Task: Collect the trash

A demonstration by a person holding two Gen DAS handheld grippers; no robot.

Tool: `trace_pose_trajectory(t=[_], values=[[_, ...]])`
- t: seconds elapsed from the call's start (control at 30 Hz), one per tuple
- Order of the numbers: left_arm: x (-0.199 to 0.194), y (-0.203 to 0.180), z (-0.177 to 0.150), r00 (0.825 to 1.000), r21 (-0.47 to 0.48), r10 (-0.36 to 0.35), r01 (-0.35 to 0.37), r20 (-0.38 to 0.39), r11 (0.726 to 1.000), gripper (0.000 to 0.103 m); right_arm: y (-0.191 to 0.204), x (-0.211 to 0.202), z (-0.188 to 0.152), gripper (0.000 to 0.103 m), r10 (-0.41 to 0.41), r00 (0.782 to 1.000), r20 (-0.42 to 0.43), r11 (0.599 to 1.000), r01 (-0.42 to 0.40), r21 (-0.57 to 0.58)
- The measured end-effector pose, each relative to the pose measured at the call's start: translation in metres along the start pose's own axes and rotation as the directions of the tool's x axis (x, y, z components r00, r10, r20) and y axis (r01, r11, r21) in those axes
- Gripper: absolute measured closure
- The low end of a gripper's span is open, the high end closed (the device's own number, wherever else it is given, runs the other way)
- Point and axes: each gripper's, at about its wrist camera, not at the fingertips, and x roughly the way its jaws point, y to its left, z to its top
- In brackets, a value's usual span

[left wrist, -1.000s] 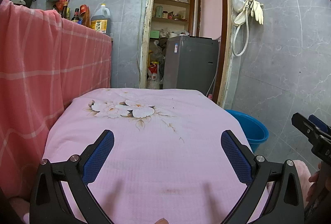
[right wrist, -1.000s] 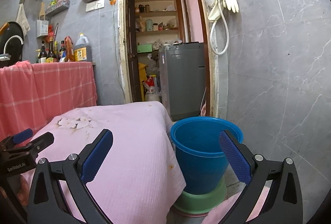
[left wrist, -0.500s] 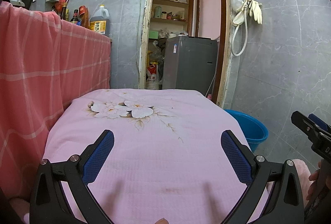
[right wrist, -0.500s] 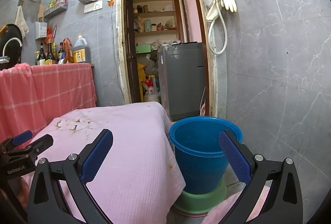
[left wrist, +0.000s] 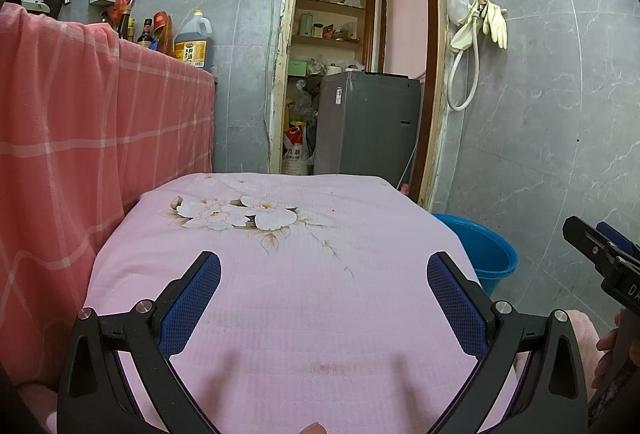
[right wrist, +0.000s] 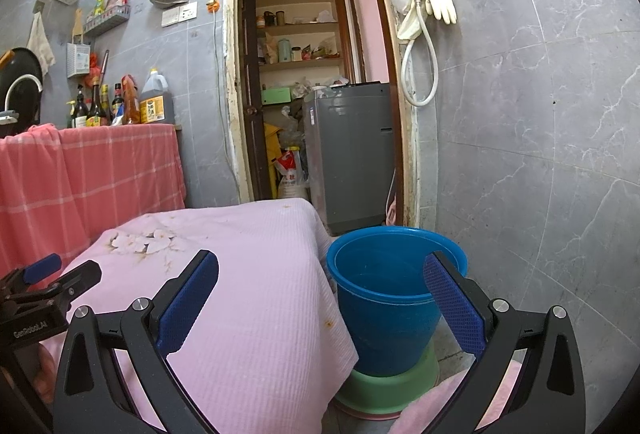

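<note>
Though both views take in the pink floral cloth over the table, no trash shows on it, and the far floor is hidden behind it; the blue bucket sits just beside the table's right edge on a green basin, its bottom too dim to read; the left gripper hangs over the cloth, spread wide, gripping nothing; the right gripper is equally wide, empty, straddling the cloth's corner and the bucket.
</note>
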Motion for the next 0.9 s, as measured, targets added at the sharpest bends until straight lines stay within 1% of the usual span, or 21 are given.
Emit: trace_pose_trajectory(t=[0.9], values=[[-0.0007, -0.0010, -0.0003, 1.000, -0.004, 0.000, 0.000, 0.000, 1.000, 0.002, 0.0015, -0.0003, 0.0003, 0.000, -0.002, 1.000, -0.001, 1.000, 0.002, 0.002]])
